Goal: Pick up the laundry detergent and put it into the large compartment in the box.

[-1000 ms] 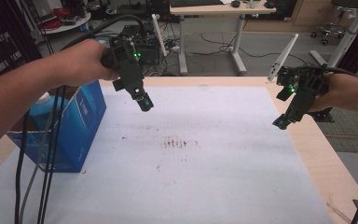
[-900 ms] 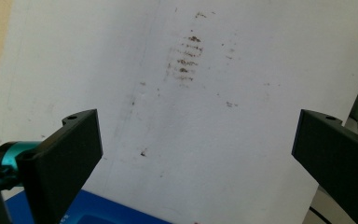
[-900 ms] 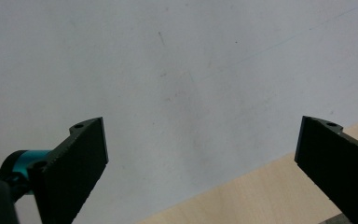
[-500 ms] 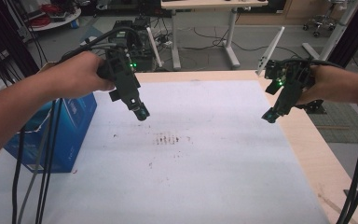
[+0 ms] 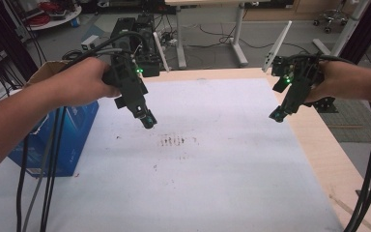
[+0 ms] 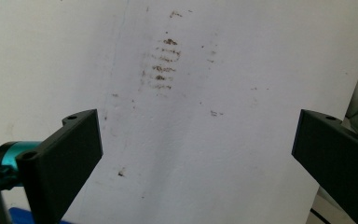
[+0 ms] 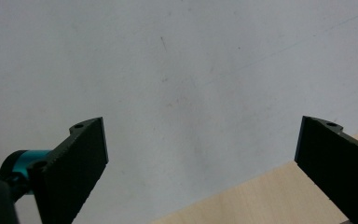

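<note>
White sheet [image 5: 212, 179] covers the table, one brown smudge patch [image 5: 176, 141] mid-sheet, one blue box [image 5: 70, 140] at left edge. Two grippers: left gripper [image 5: 147, 120] tilted down above the patch, right gripper [image 5: 276, 116] over the sheet's right edge. Both wide apart, empty.

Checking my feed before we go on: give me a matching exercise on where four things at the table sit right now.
Things:
1. left gripper
2. right gripper
3. blue box
4. brown smudge

Places:
A. at the table's left edge
B. on the white sheet near its middle
C. above the white sheet's right edge, jaws open
D. above the sheet, left of the smudge, jaws open

Pairs: 1-D, 2-C, 3-A, 4-B
</note>
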`<state>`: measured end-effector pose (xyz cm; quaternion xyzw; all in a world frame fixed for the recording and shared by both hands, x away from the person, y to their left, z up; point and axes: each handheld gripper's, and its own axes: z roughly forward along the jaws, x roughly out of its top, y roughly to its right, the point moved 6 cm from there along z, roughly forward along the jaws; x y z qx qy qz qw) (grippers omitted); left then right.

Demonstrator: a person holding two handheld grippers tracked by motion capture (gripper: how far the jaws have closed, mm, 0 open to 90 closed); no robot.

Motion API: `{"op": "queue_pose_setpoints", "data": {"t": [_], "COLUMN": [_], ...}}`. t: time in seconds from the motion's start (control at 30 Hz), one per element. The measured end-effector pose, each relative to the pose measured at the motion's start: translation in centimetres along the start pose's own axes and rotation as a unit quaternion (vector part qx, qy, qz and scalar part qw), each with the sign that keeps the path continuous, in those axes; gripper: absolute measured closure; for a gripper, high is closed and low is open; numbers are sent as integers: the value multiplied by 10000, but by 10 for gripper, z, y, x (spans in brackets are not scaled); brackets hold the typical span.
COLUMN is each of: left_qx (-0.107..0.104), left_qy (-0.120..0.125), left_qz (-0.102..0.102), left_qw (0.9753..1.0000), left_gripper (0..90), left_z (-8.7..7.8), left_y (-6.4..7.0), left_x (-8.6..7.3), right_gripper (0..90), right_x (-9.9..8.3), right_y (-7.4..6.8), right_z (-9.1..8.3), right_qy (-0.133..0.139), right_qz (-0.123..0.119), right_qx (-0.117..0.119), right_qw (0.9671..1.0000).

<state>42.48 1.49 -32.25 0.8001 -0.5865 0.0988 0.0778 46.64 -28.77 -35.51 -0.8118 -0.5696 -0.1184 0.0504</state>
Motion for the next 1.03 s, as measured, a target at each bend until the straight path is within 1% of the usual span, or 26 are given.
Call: {"op": "queue_pose_setpoints", "data": {"t": [0.07,0.13,0.23,0.4,0.7,0.9,0.93,1.03], "left_qx": [-12,-36,-39,-47,-61,-61,-62,-60], "left_qy": [-6,-28,-15,-16,-31,-15,-17,-17], "left_qz": [25,34,30,29,27,11,6,3], "left_qw": [10000,10000,10000,10000,10000,10000,10000,10000], "left_gripper": [16,16,16,16,16,16,16,16], "left_z": [2,3,4,4,5,5,5,5], "left_y": [1,2,3,4,3,3,3,2], "left_x": [1,1,2,0,-2,-2,-2,-2], "right_gripper": [16,16,16,16,16,16,16,16], "right_x": [0,-1,-2,-1,0,0,0,0], "right_y": [-1,0,-1,-2,-3,-3,-4,-4], "right_z": [0,0,1,1,1,0,0,-1], "right_qy": [10,2,12,2,0,1,2,13], "right_qz": [45,-8,35,30,-15,-3,30,0], "right_qx": [6,7,19,16,14,2,0,-5], "right_qw": [10000,10000,10000,10000,10000,10000,10000,10000]}}
